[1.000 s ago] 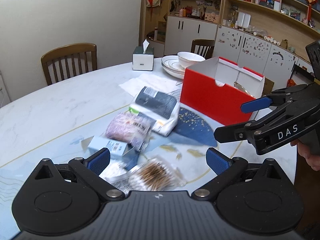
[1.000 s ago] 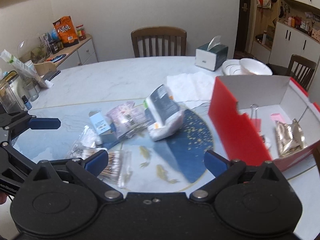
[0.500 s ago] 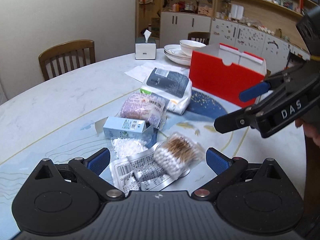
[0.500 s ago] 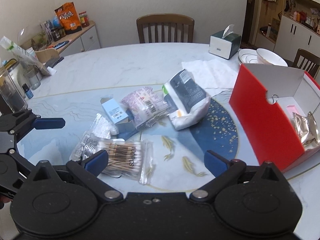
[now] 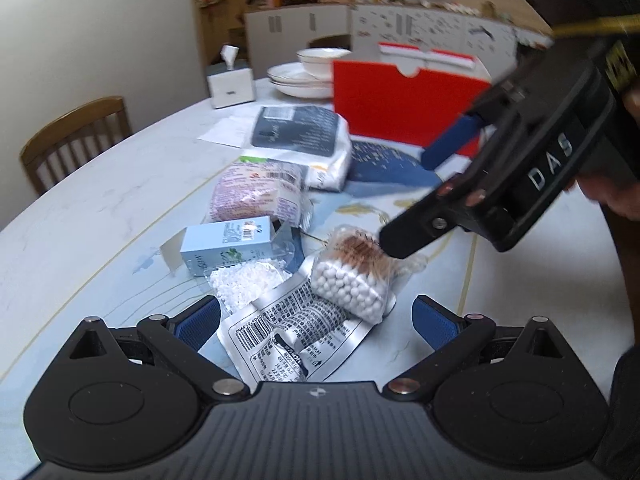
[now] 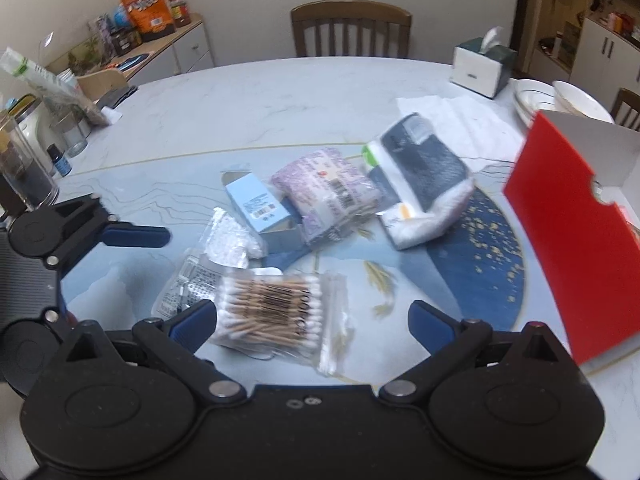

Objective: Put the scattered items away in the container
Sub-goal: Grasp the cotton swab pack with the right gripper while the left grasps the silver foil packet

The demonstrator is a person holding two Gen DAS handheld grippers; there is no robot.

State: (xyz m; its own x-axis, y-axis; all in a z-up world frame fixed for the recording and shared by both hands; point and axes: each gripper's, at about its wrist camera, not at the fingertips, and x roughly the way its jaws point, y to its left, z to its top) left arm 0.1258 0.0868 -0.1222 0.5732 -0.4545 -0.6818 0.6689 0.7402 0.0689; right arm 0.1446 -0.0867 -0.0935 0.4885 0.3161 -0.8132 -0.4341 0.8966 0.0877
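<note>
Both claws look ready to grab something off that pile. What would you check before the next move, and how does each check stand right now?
1. Right gripper open: ok.
2. Left gripper open: ok.
3. Cotton swab pack between the right gripper's fingers: ok.
4. Swab pack free of other items: not ok, it rests on the foil packet.
5. Grippers clear of each other: cannot tell, they are close.
6. Red box open on top: ok.

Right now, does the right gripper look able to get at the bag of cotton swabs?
Probably yes. The right gripper is open, the cotton swab bag lies on top, just ahead between its fingers, and nothing covers it. The left gripper stays off to the side.
</note>
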